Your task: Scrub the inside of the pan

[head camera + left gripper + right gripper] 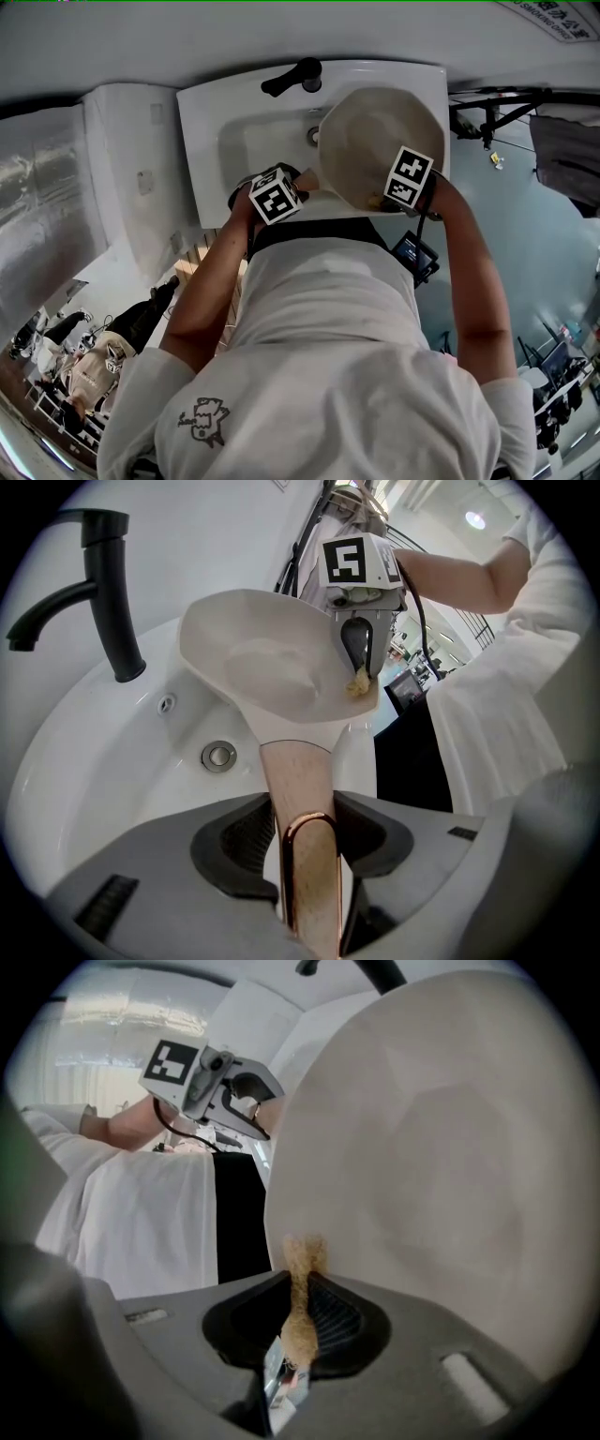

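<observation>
A cream pan [267, 667] is held tilted over the white sink [84, 752]. My left gripper [305, 841] is shut on the pan's wooden handle [298, 785], which ends in a copper loop. My right gripper [302, 1321] is shut on a tan scrub pad [302, 1283]. The pad's tip presses against the pan's inner wall [441, 1166] near the rim. From the left gripper view the right gripper [361, 658] reaches over the pan's far rim, with the pad [357, 682] touching inside. In the head view the pan [370, 141] sits between both marker cubes.
A black faucet [98, 583] stands at the back of the sink, and the drain [217, 755] lies below the pan. The person's white shirt [328, 319] fills the near side. A white wall runs behind the sink.
</observation>
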Demonstrator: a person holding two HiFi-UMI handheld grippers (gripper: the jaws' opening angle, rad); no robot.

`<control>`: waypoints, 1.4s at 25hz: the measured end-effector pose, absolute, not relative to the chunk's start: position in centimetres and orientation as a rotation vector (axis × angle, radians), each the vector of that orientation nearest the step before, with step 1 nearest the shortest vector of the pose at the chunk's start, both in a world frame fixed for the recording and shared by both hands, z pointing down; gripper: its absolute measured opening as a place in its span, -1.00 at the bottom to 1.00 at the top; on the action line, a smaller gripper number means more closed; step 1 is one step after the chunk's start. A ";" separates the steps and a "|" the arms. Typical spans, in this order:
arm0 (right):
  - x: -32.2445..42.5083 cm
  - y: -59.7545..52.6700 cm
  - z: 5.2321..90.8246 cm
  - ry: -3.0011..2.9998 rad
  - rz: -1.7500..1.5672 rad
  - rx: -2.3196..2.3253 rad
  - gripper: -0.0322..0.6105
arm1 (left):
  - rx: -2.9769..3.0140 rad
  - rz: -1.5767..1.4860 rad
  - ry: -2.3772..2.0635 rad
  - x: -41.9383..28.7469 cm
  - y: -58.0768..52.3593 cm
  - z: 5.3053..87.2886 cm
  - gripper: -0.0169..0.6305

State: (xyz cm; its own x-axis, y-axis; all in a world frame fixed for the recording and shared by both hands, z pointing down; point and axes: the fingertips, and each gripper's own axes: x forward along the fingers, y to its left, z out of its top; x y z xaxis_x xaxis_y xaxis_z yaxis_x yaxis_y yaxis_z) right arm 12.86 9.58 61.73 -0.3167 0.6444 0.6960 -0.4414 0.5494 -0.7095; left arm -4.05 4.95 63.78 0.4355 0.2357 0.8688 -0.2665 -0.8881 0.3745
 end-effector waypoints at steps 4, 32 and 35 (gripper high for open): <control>14.3 9.7 61.9 -1.443 1.016 -0.204 -0.73 | 2.230 1.458 -0.025 -4.1 4.9 63.8 -0.40; 24.8 -5.1 63.8 -0.943 0.074 0.098 -0.73 | 2.232 1.445 0.021 -4.1 5.0 63.7 -0.39; 24.4 -7.1 63.5 -0.986 0.004 0.159 -0.73 | 2.229 1.447 0.026 -4.1 5.0 63.6 -0.39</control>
